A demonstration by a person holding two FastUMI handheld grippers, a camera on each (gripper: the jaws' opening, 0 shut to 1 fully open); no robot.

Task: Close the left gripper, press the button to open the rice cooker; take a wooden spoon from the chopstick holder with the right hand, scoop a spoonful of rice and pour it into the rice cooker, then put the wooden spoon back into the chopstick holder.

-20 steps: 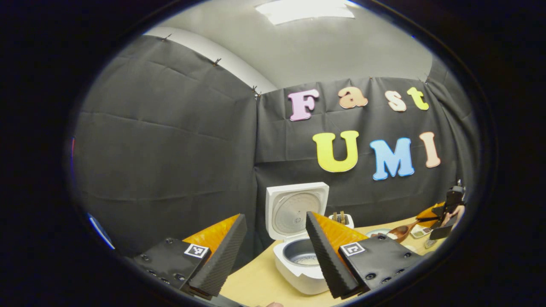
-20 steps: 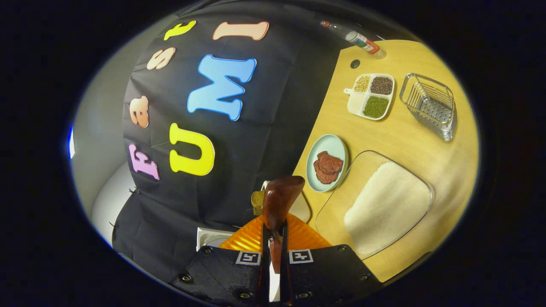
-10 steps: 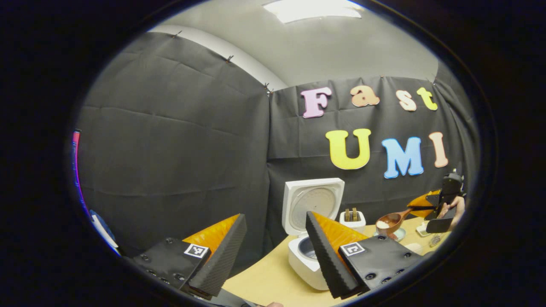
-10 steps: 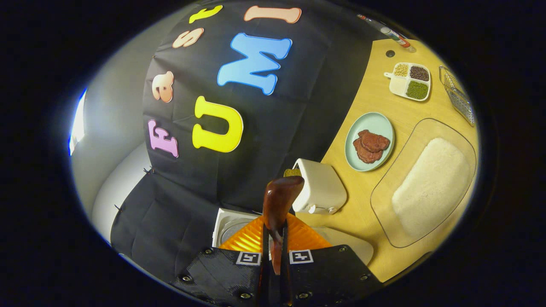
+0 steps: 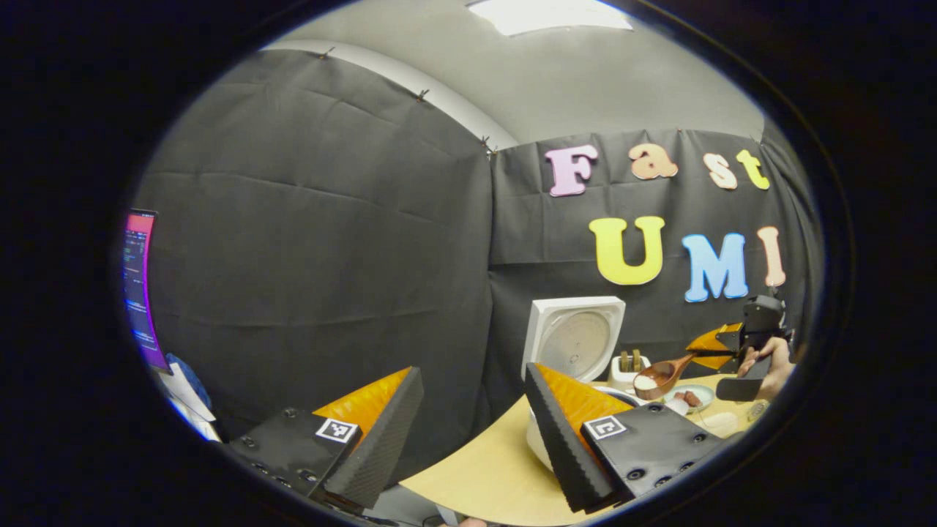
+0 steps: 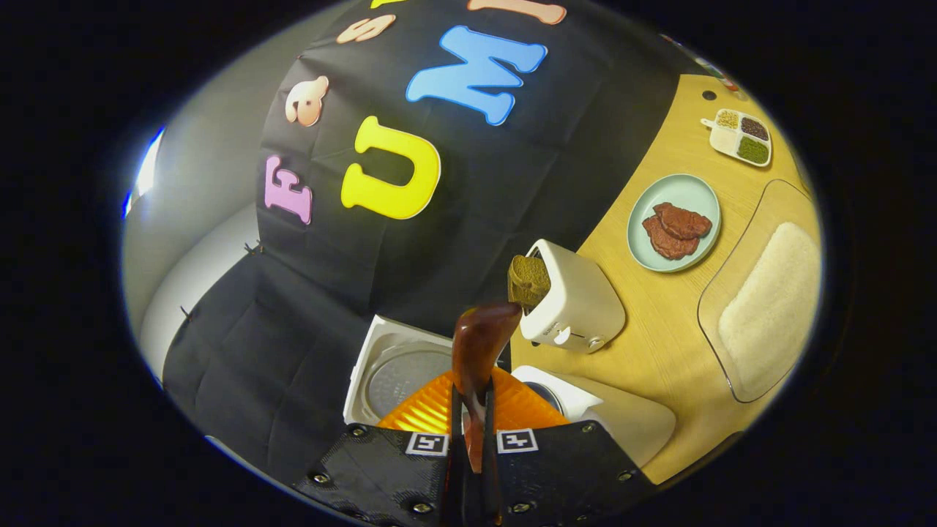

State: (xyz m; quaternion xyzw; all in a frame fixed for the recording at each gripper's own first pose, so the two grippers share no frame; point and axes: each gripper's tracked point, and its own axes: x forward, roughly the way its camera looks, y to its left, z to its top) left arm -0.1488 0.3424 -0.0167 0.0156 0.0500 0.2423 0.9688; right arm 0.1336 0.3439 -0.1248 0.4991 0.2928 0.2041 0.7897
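Right gripper (image 6: 470, 410) is clamping the wooden spoon (image 6: 479, 344), carrying rice toward the open rice cooker (image 5: 575, 344); keep bowl level until over pot; left gripper (image 5: 468, 428) is idling, fingers apart.

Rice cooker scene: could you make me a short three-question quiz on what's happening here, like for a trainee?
1. True or false: the rice cooker has its lid raised.
2. What does the right gripper hold? A) a fork B) the wooden spoon C) a cup
3. Fill in: on the pale green plate lie two brown pieces of ____.

Key
1. True; the lid stands upright.
2. B; in the left gripper view its bowl carries white rice.
3. Meat, by the look of them.
The left gripper is open, holding nothing.
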